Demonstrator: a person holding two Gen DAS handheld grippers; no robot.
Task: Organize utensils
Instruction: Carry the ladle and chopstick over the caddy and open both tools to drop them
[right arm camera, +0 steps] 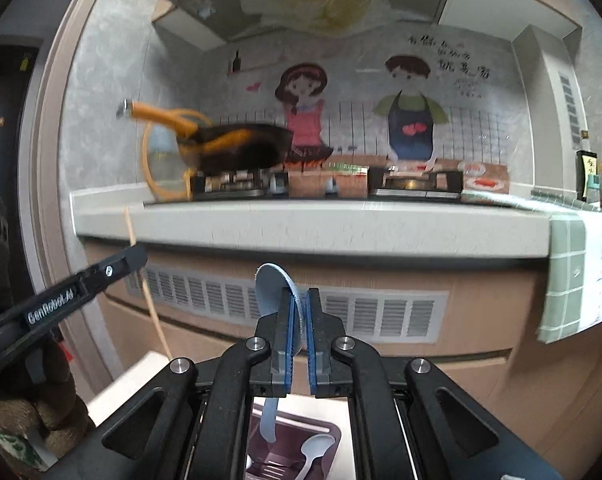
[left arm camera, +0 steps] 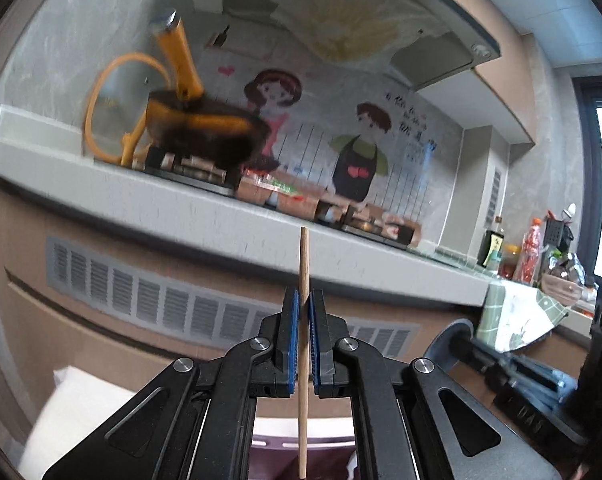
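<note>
My left gripper (left arm camera: 304, 300) is shut on a wooden chopstick (left arm camera: 304, 264) that stands upright between the blue pads, raised in front of the kitchen counter. The right wrist view shows that gripper (right arm camera: 135, 256) at the left with the chopstick (right arm camera: 151, 300) hanging down from it. My right gripper (right arm camera: 300, 300) is shut on a light blue spoon (right arm camera: 271, 292), bowl up, handle hanging below the jaws. Below it a purple utensil tray (right arm camera: 325, 428) holds a white spoon (right arm camera: 315, 450). The tray's edge (left arm camera: 321, 438) shows below the left gripper.
A grey counter (right arm camera: 301, 224) runs across ahead, with a gas stove (right arm camera: 237, 188) carrying a black wok with an orange handle (right arm camera: 237, 144). Bottles (right arm camera: 589, 176) stand at the right. A green checked cloth (right arm camera: 573, 272) hangs over the counter edge. A white surface (left arm camera: 73, 412) lies lower left.
</note>
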